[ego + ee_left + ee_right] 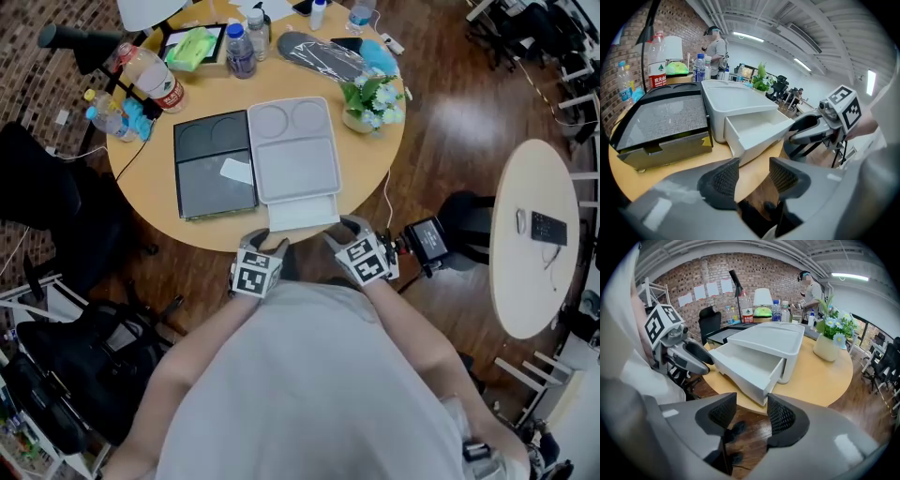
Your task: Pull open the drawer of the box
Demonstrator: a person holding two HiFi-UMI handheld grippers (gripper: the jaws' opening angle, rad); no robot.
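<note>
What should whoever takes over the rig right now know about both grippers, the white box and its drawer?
Left gripper: open, nothing between its jaws, just off the table edge near the drawer's left front corner.
Right gripper: open, empty, near the drawer's right front corner.
Things: the white box sits on the round table, beside a black box whose drawer looks shut.
Done: the white drawer is pulled out, its front at about the table edge.
Left: probably only backing both grippers away; check that the drawer is out far enough.
</note>
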